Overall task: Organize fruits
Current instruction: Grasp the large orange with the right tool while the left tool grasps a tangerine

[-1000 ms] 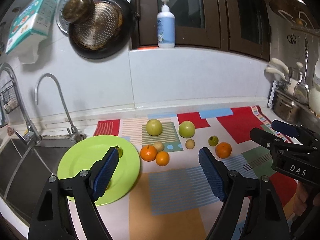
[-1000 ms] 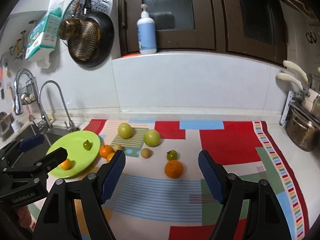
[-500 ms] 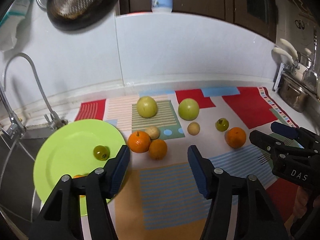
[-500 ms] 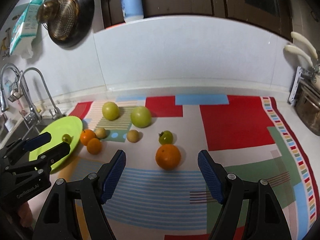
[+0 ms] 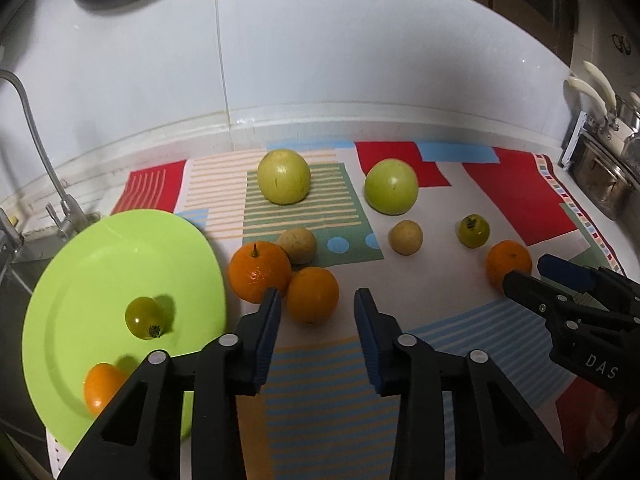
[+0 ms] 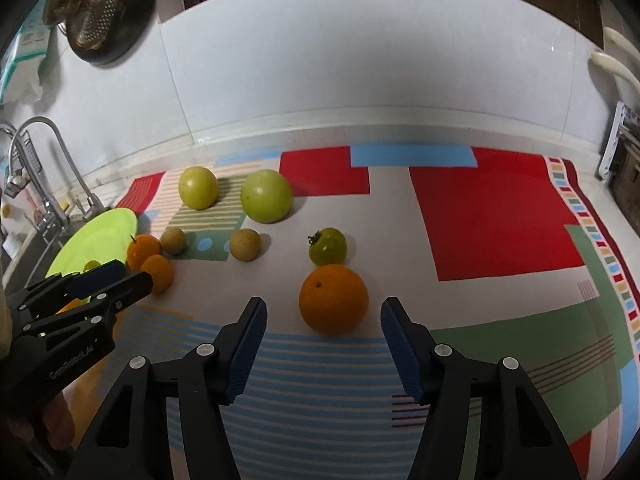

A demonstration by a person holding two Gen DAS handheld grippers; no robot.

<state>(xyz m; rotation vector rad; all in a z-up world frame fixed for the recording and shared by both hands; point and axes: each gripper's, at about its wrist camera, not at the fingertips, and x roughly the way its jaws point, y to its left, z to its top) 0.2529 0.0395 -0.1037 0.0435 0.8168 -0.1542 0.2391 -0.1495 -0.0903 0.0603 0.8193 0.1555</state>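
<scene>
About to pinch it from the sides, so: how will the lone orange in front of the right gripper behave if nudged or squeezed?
The orange is round and sits free on the flat mat, so an off-centre nudge will probably roll it. Its skin looks firm and dimpled, likely grippy for the ribbed pads. The right gripper straddles nothing yet.

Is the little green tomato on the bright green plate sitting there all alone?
No, a small orange fruit lies on the round lime-green plate too, nearer the rim than the small green tomato.

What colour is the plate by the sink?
Lime green plate, plain, no pattern. Shows best in the left wrist view.
</scene>
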